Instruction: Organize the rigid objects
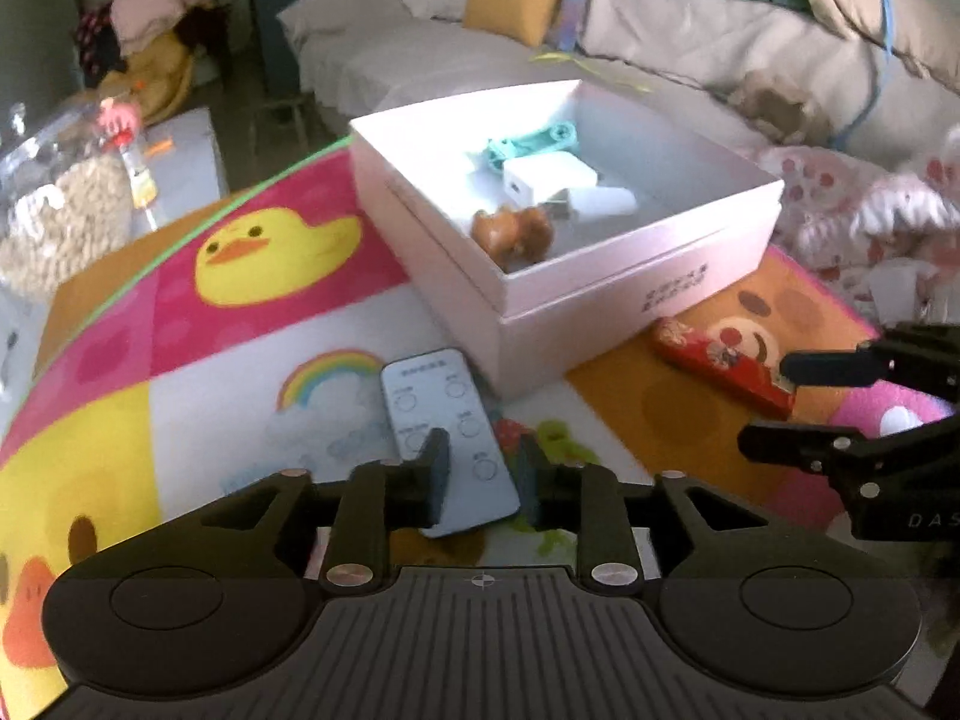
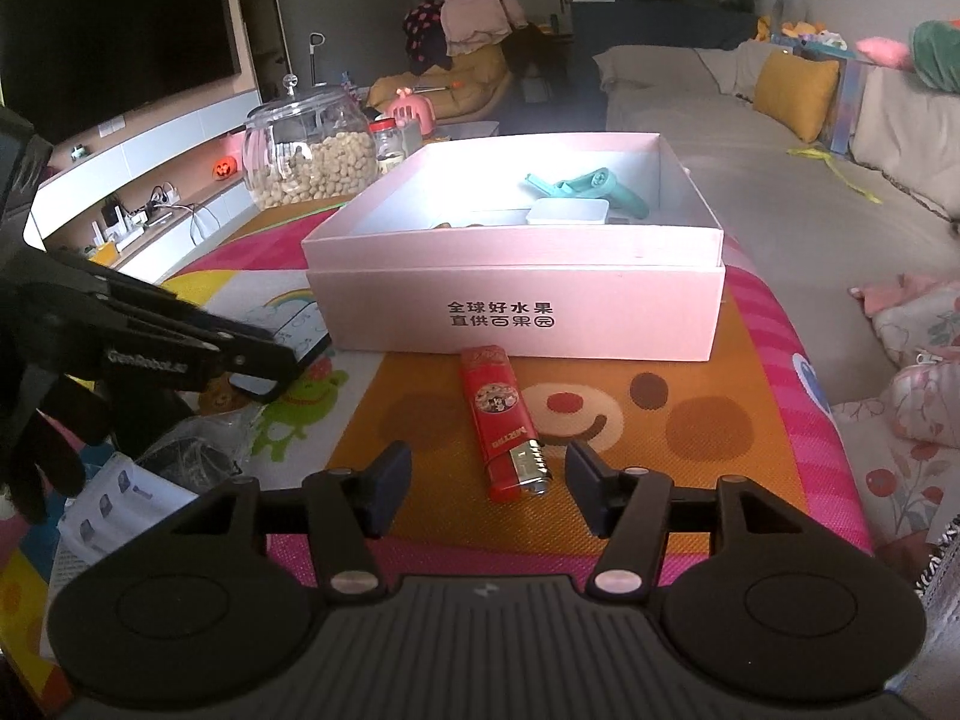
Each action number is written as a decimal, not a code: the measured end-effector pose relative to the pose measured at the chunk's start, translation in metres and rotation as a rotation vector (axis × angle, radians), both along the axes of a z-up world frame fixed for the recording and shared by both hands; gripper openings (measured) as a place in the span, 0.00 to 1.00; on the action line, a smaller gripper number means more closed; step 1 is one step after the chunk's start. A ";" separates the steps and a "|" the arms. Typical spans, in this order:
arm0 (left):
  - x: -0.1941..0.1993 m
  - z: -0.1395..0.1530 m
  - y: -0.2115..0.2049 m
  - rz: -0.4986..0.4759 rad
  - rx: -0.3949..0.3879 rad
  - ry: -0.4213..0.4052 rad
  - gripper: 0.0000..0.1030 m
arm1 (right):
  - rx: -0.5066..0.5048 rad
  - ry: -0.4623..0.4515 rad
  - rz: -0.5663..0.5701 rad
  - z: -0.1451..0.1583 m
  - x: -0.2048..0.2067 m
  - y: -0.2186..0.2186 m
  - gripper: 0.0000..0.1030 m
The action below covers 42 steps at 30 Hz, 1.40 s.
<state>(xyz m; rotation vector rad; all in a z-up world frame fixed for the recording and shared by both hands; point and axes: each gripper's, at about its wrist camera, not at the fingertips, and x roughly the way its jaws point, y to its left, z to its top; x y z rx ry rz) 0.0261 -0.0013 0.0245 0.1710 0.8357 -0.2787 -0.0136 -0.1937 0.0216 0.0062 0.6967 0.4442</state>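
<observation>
A pale grey remote control (image 1: pixel 447 435) lies on the colourful play mat (image 1: pixel 240 360), its near end between the fingers of my left gripper (image 1: pixel 480 477), which straddle it with a gap on each side. A red lighter (image 2: pixel 503 423) lies on the mat in front of the pink box (image 2: pixel 516 312); my right gripper (image 2: pixel 487 492) is open around its near end. The lighter also shows in the left wrist view (image 1: pixel 723 369), with the right gripper (image 1: pixel 774 405) beside it. The box (image 1: pixel 600 300) holds a teal tool (image 1: pixel 531 144), a white charger (image 1: pixel 549 177) and a brown object (image 1: pixel 513 231).
A glass jar of nuts (image 2: pixel 309 147) stands behind the box at the left. A plastic bag and a leaflet (image 2: pixel 114 504) lie at the mat's near left. A grey sofa (image 2: pixel 750 138) with a yellow cushion (image 2: pixel 795 93) runs behind and to the right.
</observation>
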 end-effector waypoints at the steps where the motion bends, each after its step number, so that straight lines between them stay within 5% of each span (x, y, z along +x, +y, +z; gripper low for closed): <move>1: 0.000 0.000 -0.003 -0.010 0.005 0.004 0.42 | -0.001 0.000 0.000 0.000 0.000 0.000 0.56; 6: 0.001 -0.003 -0.012 -0.039 -0.002 0.021 0.64 | -0.005 -0.002 0.002 0.000 0.000 0.000 0.57; 13: -0.005 0.002 -0.010 0.035 0.112 -0.092 0.58 | -0.006 -0.003 0.003 0.000 0.000 0.000 0.58; 19: 0.011 -0.004 0.007 0.049 -0.013 0.026 0.59 | -0.008 -0.004 0.006 -0.001 -0.001 0.001 0.59; 29: 0.024 -0.010 0.008 0.054 -0.051 0.020 0.58 | -0.035 -0.009 -0.006 0.000 0.006 0.008 0.59; 32: 0.016 -0.010 0.006 0.043 -0.016 -0.021 0.51 | -0.065 -0.021 -0.014 0.000 0.012 0.015 0.49; 35: 0.007 -0.010 0.012 0.030 -0.028 -0.044 0.45 | -0.100 -0.022 -0.004 0.003 0.014 0.018 0.23; 42: -0.028 -0.002 0.027 -0.044 -0.013 -0.097 0.42 | -0.035 0.005 0.025 0.022 -0.003 -0.001 0.22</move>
